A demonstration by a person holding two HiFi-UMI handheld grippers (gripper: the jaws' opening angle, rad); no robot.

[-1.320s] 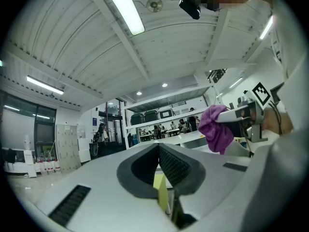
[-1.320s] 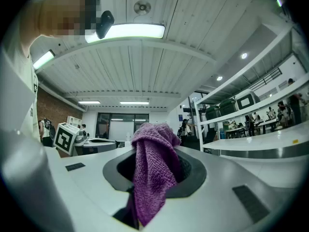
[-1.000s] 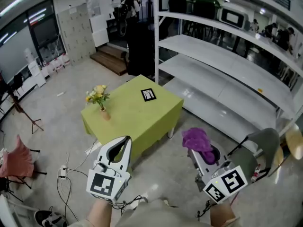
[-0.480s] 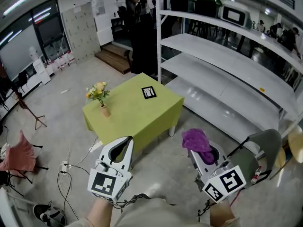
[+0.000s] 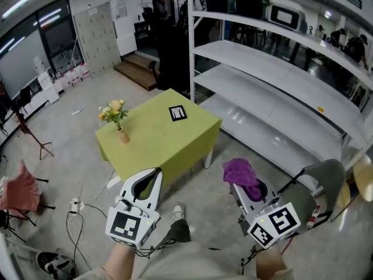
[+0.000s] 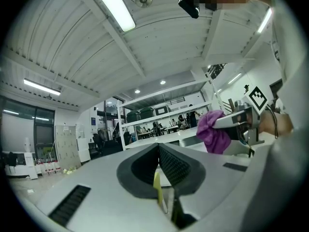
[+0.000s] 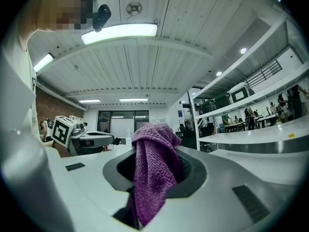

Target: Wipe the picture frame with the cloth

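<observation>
Right tongs pinch one purple cloth; left tongs are pressed together, empty. At twelve o'clock, one worktop carries one picture frame.

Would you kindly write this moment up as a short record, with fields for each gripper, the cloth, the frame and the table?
left gripper: jaws together, empty
right gripper: shut on the purple terry cloth, which drapes over its jaws
target: small black-edged picture frame, lying flat, untouched
surface: low table with yellow-green cover
nearby: small vase of yellow flowers, upright, apart from the frame
progress: wiping not begun; both grippers short of the table
</observation>
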